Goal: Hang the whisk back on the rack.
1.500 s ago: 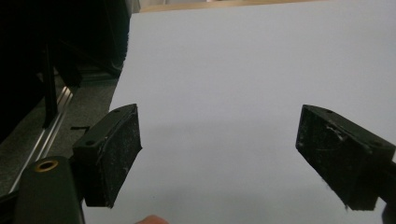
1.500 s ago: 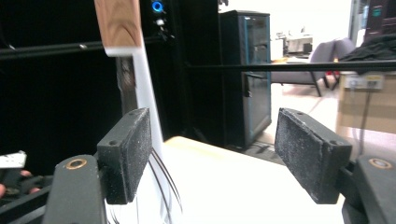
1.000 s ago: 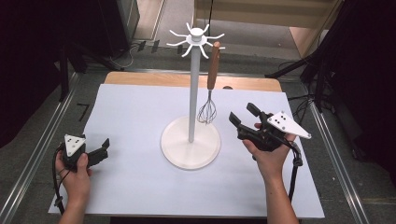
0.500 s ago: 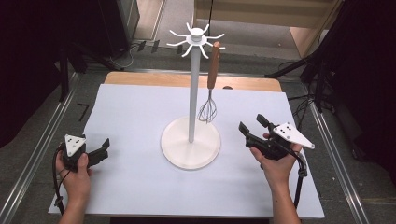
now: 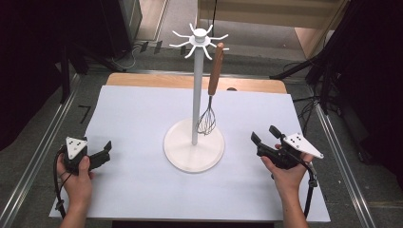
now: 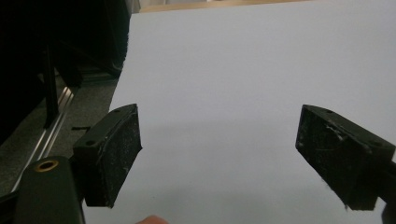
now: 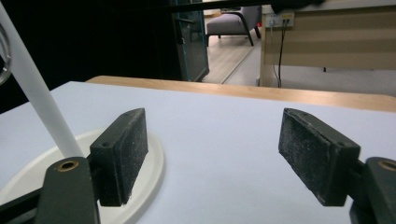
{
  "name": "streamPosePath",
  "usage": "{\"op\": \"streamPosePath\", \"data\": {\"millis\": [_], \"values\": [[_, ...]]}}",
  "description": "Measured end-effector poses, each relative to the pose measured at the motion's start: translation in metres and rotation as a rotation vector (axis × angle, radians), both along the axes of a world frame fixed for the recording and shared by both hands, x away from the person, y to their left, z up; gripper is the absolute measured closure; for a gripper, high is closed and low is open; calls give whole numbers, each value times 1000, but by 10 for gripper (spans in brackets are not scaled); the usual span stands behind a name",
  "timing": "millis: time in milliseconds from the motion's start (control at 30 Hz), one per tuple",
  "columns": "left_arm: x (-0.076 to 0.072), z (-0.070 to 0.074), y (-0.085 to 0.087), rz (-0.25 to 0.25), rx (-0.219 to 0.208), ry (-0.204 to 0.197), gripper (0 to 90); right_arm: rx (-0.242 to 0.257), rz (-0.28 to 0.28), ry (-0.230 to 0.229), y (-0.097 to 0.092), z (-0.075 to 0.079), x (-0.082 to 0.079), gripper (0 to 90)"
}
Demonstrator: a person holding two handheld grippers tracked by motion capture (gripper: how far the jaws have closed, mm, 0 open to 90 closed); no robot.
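**High view: both grippers idle and spread, whisk hanging on the stand**

Left gripper (image 5: 105, 150): held in the person's left hand (image 5: 78, 178) at the near left of the table. Jaws spread, nothing between them. Grey three-cornered plate on top. A black cable loops down beside the wrist. In the left gripper view the two black pads stand wide apart over bare white surface; a fingertip just shows at the bottom edge.

Right gripper (image 5: 264, 135): held in the right hand (image 5: 287, 173) at the near right of the table. Jaws spread, empty, pointing toward the far left. Grey plate on top, cable trailing down along the forearm. In the right gripper view the pads are wide apart, and the stand's white pole and the rim of its base lie at the left, behind the left-hand pad.

Between the two grippers, at the table's centre: a white utensil stand (image 5: 194, 109) with a round base, an upright pole and a crown of hooks at the top. A whisk (image 5: 211, 97) with a wooden handle hangs from one hook on the right side, wire head down, just above the base and just beside the pole. Both grippers are well apart from it.

Table (image 5: 142, 109): white sheet over a wooden top, whose bare wood shows along the far edge. Dark floor and metal rails lie on either side.
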State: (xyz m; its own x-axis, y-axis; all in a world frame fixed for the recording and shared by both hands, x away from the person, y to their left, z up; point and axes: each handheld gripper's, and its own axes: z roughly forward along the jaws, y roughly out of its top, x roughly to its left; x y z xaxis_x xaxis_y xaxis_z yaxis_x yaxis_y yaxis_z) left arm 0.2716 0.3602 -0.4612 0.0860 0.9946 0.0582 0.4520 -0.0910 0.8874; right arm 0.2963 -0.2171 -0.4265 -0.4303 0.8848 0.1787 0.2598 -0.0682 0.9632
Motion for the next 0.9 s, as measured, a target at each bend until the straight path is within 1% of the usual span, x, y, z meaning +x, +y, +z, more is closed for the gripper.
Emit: {"op": "streamPosePath", "data": {"millis": [133,333,400,567,700,900], "values": [[0,0,0,0,0,0,149,1,-44,11,-9,-9,-2,227],[0,0,0,0,-1,0,150,1,-90,21,-22,-23,-6,218],[0,0,0,0,-2,0,150,8,-104,30,-25,-26,-8,218],[0,0,0,0,-3,0,149,-9,-129,42,-32,-33,-10,218],[0,0,0,0,-2,0,150,-12,-149,57,-38,-38,-11,219],[0,0,0,0,-3,0,149,-38,-190,76,-49,-48,-14,223]]}}
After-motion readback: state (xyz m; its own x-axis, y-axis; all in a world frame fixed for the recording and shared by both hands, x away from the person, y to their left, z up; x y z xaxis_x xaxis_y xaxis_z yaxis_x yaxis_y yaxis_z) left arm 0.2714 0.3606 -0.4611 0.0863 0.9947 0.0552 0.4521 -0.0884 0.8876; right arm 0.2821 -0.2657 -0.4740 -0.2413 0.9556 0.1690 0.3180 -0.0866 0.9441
